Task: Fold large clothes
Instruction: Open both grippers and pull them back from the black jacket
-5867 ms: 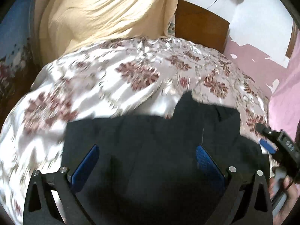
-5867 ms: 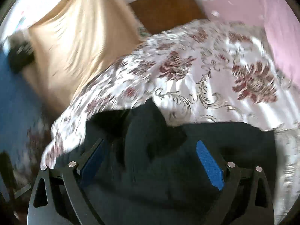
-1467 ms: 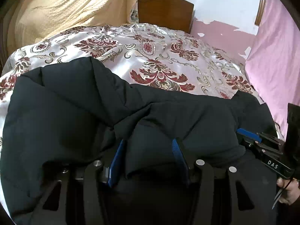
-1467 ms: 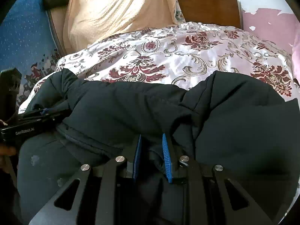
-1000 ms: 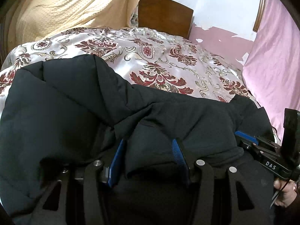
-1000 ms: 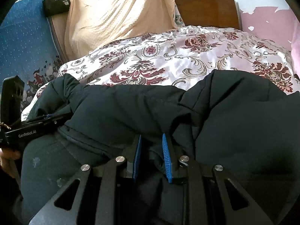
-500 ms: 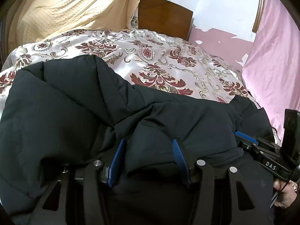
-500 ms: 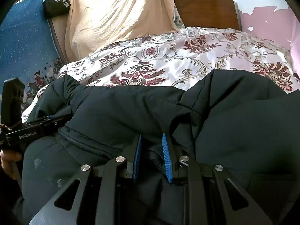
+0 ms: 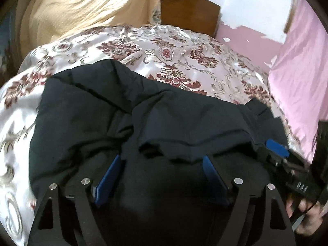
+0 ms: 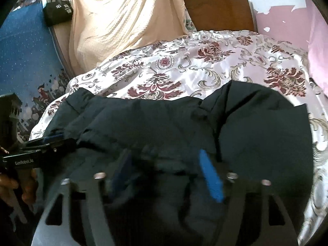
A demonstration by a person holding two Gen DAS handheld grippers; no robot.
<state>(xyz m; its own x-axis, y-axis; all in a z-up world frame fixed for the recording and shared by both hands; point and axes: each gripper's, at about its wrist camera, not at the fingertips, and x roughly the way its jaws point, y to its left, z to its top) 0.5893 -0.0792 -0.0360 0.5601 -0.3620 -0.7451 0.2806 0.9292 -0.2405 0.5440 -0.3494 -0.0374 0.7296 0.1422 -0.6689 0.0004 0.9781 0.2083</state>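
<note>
At the far left I see a blue wall hanging (image 10: 24,65) and a small black bag (image 10: 57,7) on a ledge, then a cream blanket (image 10: 123,20) draped over the head of the bed. My left gripper (image 9: 162,176) has its jaws opening — the blue pads stand apart and the folded edge of the dark jacket (image 9: 102,112) lies just ahead of them, not pressed. The jacket is spread on the near part of the bed, on the flowered satin bedspread (image 9: 174,61). The brown headboard (image 10: 219,10) is behind. My right gripper (image 10: 164,172) is also opening; dark cloth lies under and between its pads, but they do not squeeze it. At the far right hangs a pink cloth (image 9: 303,61).
</note>
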